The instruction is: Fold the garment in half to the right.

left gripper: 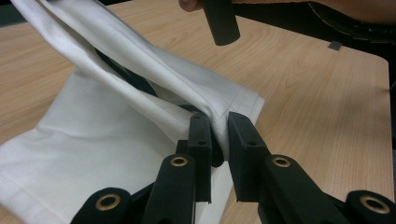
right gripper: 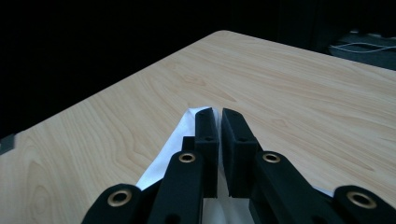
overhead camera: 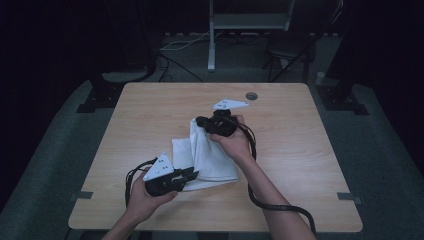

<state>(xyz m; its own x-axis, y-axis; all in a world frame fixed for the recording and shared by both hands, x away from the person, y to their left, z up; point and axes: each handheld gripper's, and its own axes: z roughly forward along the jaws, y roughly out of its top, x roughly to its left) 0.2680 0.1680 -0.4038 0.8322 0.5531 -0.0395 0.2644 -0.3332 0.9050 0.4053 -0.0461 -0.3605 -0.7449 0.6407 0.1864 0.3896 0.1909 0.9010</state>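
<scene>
white cloth (overhead camera: 210, 155) on surface (overhead camera: 300, 150): left tongs (left gripper: 219, 140) pinching near corner, right tongs (right gripper: 218, 135) pinching far corner, lifted.

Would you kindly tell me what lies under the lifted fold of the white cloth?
Under the raised fold of the white cloth, its lower layer lies flat on the light wooden table. The tabletop beneath that layer is covered.

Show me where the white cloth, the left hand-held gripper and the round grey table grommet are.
White woven cloth (overhead camera: 212, 155): high view, on its flat folded middle.
Left hand-held gripper (left gripper: 219, 135): left gripper view, between its black fingertips, which pinch the cloth's edge.
Round grey table grommet (overhead camera: 251, 95): high view, on its centre, at the wooden table's far edge.
</scene>
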